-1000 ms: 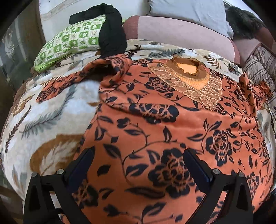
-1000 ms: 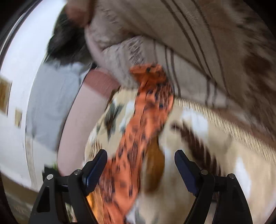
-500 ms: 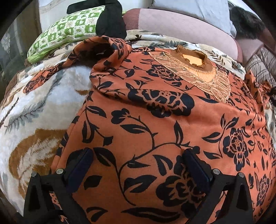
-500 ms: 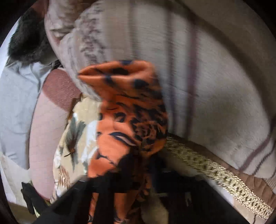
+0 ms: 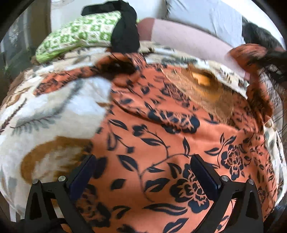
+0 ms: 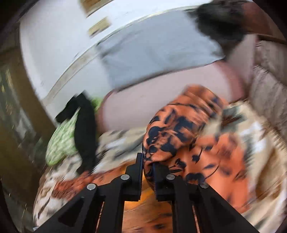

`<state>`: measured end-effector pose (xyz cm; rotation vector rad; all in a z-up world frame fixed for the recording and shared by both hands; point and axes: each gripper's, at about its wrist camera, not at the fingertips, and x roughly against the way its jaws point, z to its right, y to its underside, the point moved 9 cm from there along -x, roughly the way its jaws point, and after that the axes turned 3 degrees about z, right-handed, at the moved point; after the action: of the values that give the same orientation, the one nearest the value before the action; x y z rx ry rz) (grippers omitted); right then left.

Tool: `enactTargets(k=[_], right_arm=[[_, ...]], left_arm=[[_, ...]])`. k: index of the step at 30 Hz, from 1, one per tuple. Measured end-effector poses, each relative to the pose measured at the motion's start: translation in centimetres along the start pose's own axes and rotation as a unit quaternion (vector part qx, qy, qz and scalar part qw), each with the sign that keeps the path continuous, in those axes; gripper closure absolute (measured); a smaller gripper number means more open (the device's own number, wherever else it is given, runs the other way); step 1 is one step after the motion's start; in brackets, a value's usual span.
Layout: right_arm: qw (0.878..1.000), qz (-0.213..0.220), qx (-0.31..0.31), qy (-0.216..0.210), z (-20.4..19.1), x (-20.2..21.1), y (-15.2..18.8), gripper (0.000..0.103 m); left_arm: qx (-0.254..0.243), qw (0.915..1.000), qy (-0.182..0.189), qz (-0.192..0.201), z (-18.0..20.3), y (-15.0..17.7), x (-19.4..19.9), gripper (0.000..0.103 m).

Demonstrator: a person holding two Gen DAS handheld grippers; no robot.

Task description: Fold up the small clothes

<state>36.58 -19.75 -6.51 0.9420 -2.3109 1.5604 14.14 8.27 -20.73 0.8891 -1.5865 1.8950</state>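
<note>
An orange top with a black flower print (image 5: 152, 136) lies spread on a patterned blanket (image 5: 53, 107), its embroidered neckline (image 5: 202, 80) at the far side. My left gripper (image 5: 142, 159) hovers open over the lower body of the top, with nothing between its fingers. My right gripper (image 6: 148, 161) is shut on the end of the top's right sleeve (image 6: 172, 129), which bunches up above the jaws. In the left wrist view that sleeve (image 5: 245, 53) is raised at the far right, blurred, with a dark shape beside it.
A green patterned pillow (image 5: 80, 35) with a black cloth (image 5: 125, 35) draped over it sits at the far left. A pink bolster (image 5: 188, 41) and a grey pillow (image 5: 206, 16) line the back. A striped beige cushion (image 6: 265, 89) stands at the right.
My right gripper closed on the sleeve end, rolled, and swung up and across towards the top's body, lifting the sleeve. The left gripper shifted a little over the cloth and stayed open.
</note>
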Motion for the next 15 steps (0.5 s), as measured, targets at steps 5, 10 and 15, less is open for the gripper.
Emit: enactTargets(k=[5,10,15], right_arm=[[0.980,-0.190,0.051,-0.033,-5.2,-9.9,11.3,0.002],[0.989,-0.131,-0.037,-0.051,-0.4,-5.6,11.1,0.002],[0.985,-0.088,-0.140,-0.047,6.8,-0.2,9.3,0.002]], left_arm=[[0.022,0.9995,0.006,0.020,-1.5,-2.1,1.6,0.000],[-0.017,0.9983,0.025,0.051,0.9,-5.4,2.0,0.000],[0.011,0.9952,0.097,0.000,5.1,-9.2,-3.3,0.000]])
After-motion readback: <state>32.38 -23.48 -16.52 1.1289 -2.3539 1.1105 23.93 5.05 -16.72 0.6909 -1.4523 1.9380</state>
